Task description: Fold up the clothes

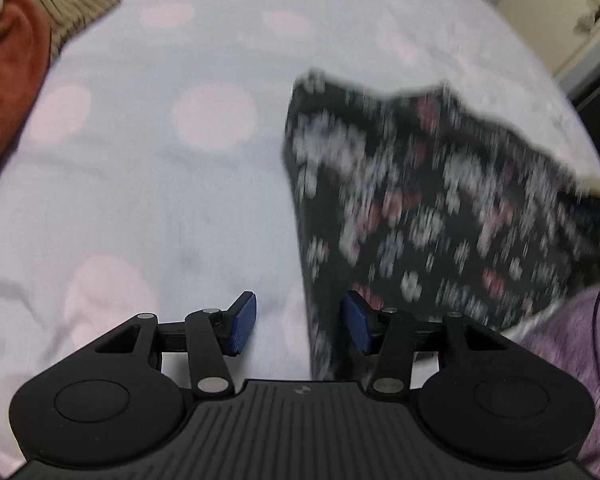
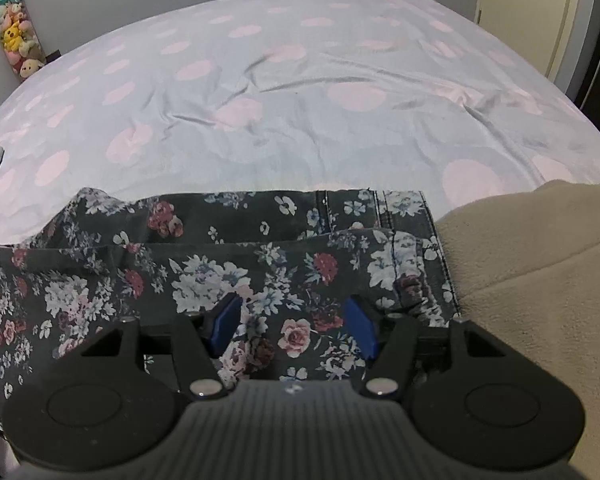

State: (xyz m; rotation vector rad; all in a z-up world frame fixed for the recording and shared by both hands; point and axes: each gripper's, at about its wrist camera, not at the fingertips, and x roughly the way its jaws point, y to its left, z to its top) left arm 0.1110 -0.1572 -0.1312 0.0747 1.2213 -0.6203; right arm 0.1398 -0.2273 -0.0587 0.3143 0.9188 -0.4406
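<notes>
A dark floral garment [image 2: 228, 256] lies on the bed's near edge, partly folded over on itself. My right gripper [image 2: 294, 326] is open just above it, its blue pads [image 2: 225, 320] apart with floral cloth below and between them. In the left wrist view the same garment [image 1: 428, 208] is blurred at the right. My left gripper [image 1: 300, 324] is open, its right pad [image 1: 358, 320] at the garment's left edge and the left pad over bare sheet.
The bed has a pale blue sheet with pink dots [image 2: 284, 92]. A beige fleece [image 2: 540, 280] lies to the right. A rust and striped tan clothes pile [image 1: 28, 40] sits far left. Purple fabric [image 1: 572, 360] is at lower right. Plush toys [image 2: 14, 28] stand by the wall.
</notes>
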